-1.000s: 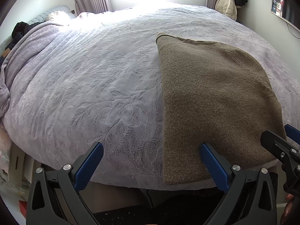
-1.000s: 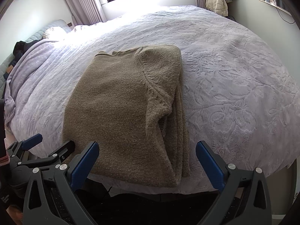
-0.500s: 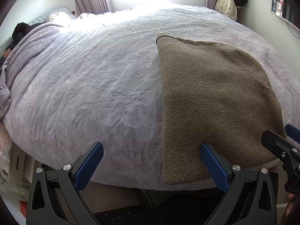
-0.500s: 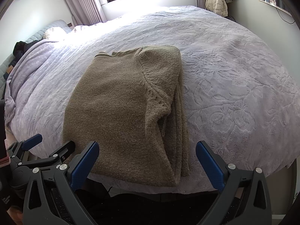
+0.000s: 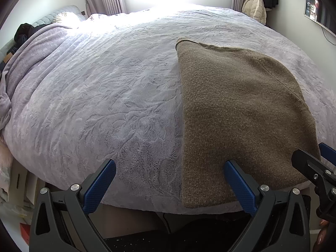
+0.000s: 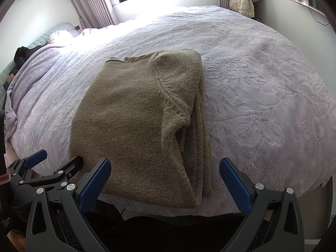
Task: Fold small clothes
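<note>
Both of our tools were drawn back off the near edge of the bed [image 5: 105, 96], and we judged that deliberate: with nothing held, they were kept low and clear of the cloth so that the fold could be looked over. Our left gripper [image 5: 168, 180] had its blue pads [image 5: 98, 185] spread wide apart with nothing between them, one pad over bare bedspread and the other over the sweater's near left corner as the left wrist view framed it, though we could not tell whether that pad touched the knit. Our right gripper [image 6: 163, 178] likewise stood wide open and empty, its gap framing the sweater's near hem. The brown sweater [image 6: 136, 121] lay on the lilac bedspread [image 6: 262, 96] close to the near edge, already folded into a long stack whose near end sat just inside the bed's edge. Its layers showed along the right side in the right wrist view, where a sleeve seam and several stacked edges were turned under the top panel; we took that as the reason the bundle bulged there and lay flatter on its left. We placed it near the edge, we think, to keep it within easy reach of both tools. Across the room a pale jacket [image 6: 240, 2] hung by the curtain [image 6: 92, 6], well apart from the work. To our eye the lengthwise folds looked done, and a crosswise fold seemed the likely remaining step.
</note>
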### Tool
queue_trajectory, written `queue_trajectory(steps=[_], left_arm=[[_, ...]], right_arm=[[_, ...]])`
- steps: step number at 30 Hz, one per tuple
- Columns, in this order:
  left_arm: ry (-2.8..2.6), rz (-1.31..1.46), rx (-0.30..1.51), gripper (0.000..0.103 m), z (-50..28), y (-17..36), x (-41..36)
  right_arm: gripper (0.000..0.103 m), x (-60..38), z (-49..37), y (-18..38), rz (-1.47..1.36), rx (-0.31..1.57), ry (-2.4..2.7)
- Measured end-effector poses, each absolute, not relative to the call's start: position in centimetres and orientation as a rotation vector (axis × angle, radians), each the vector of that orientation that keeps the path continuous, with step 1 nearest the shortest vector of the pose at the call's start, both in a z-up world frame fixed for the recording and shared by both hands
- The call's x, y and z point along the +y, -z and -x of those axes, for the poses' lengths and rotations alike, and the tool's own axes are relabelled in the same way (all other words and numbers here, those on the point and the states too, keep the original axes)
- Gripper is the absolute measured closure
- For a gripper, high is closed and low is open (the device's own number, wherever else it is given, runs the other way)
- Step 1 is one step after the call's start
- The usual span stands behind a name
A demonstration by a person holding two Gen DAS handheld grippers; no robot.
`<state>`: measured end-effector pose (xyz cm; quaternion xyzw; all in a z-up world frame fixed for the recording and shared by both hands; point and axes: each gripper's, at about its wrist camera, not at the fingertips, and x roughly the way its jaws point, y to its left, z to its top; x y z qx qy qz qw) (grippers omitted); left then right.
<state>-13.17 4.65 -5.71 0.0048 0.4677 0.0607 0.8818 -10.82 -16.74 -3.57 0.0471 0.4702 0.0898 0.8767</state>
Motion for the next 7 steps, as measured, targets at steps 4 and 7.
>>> queue_trajectory(steps=[4,7], left_arm=[[-0.13,-0.007,0.957,0.0,13.32,5.6,4.63],[-0.123,-0.009,0.955,0.0,13.29,5.6,4.61]], right_arm=[[0.0,-16.77,10.79,3.67,-0.099,0.982,-0.187],[0.0,-16.76,10.81,3.67,-0.099,0.982,-0.187]])
